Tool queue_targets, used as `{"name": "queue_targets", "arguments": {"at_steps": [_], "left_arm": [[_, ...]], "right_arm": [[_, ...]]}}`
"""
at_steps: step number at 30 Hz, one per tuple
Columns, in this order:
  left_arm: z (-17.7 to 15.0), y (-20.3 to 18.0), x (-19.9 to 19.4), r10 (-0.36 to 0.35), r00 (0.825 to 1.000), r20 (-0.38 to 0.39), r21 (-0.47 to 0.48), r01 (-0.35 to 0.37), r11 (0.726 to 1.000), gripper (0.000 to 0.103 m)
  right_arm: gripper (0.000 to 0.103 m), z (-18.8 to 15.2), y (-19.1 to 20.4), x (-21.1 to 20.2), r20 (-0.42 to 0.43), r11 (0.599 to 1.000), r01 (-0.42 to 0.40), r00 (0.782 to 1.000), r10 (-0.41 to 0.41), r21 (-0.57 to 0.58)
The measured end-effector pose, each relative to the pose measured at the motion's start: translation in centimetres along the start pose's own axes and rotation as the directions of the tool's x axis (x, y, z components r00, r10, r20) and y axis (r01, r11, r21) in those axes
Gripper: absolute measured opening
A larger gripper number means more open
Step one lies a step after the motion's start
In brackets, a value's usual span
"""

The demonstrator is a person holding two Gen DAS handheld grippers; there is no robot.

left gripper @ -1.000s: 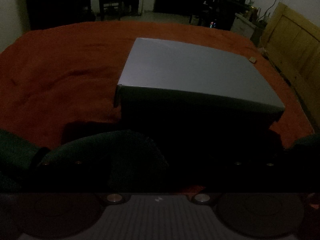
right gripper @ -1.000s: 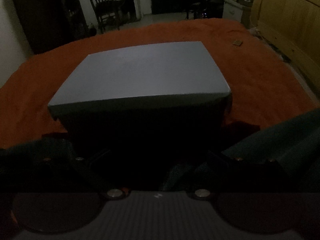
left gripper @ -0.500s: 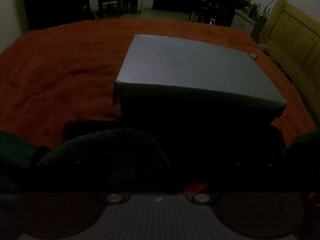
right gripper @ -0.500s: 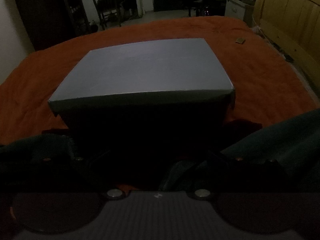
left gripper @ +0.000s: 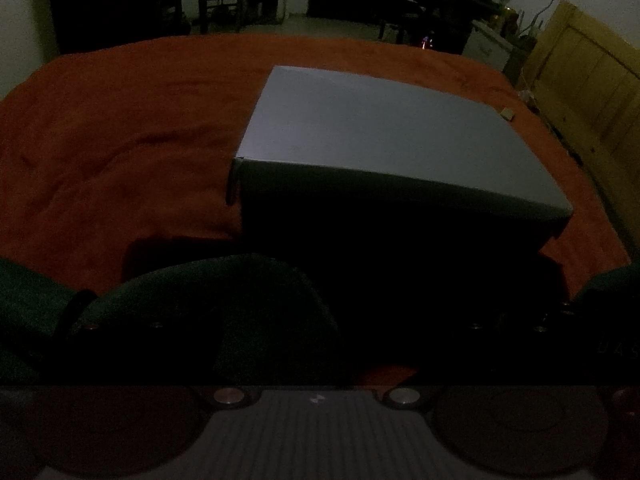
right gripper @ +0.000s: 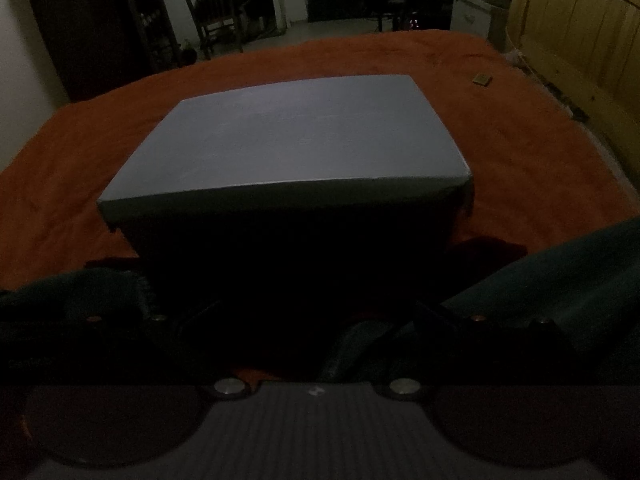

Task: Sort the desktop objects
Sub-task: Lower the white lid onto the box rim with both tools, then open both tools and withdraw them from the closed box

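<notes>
Your grey box sits closed on the orange-red blanket, filling the centre of both wrist views; its lid catches what little light there is, while the front wall facing you is in deep shadow. In the left wrist view the box lies right of centre, in the right wrist view slightly left of centre. Dark green cloth bulges across the lower left of the left view and more of it crosses the lower right of the right view, covering the fingers of both tools, so you cannot tell whether the left gripper or the right gripper is spread or closed, nor whether either touches the box. Beyond the box, a small tan object lies on the blanket at upper right, well apart from it. A wooden headboard runs along the right edge, and a dark chair stands at upper left past the blanket
</notes>
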State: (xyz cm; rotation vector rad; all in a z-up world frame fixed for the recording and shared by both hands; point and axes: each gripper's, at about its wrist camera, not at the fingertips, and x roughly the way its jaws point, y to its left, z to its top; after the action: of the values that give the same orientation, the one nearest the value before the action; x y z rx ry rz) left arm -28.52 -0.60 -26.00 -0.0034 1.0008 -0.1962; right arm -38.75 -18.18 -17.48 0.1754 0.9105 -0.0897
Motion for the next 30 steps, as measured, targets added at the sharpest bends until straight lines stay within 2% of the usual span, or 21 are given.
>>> {"name": "queue_targets", "arguments": {"at_steps": [8,12,16,22,27,30], "left_arm": [[-0.2,-0.4,0.2,0.028,0.999,-0.02,0.023,-0.027,0.999,0.102],[2.0,-0.9,-0.2,0.03,0.999,-0.034,0.039,-0.029,0.999,0.102],[4.7,-1.5,-0.7,0.033,0.998,-0.049,0.059,-0.03,0.998,0.102],[8.7,-2.4,-1.4,0.038,0.997,-0.071,0.088,-0.032,0.996,0.102],[11.3,-3.8,-1.2,0.089,0.994,-0.058,0.165,-0.078,0.983,0.102],[12.1,-4.6,-0.5,0.074,0.994,-0.083,0.173,-0.059,0.983,0.102]], "right_arm": [[0.103,0.0,0.4,0.7,-0.018,1.0,-0.003,1.0,0.003,-0.013],[0.103,0.9,-0.1,1.1,-0.058,0.999,-0.029,0.998,0.03,0.019],[0.103,3.4,-0.8,1.3,-0.12,0.997,-0.067,0.99,0.071,0.04],[0.103,8.8,-1.9,-0.3,-0.109,0.999,-0.023,0.994,0.025,0.022],[0.103,12.7,-3.6,-1.1,-0.127,0.999,-0.029,0.991,0.033,0.038],[0.103,14.5,-4.1,-0.7,-0.151,0.998,-0.028,0.988,0.035,0.048]]}}
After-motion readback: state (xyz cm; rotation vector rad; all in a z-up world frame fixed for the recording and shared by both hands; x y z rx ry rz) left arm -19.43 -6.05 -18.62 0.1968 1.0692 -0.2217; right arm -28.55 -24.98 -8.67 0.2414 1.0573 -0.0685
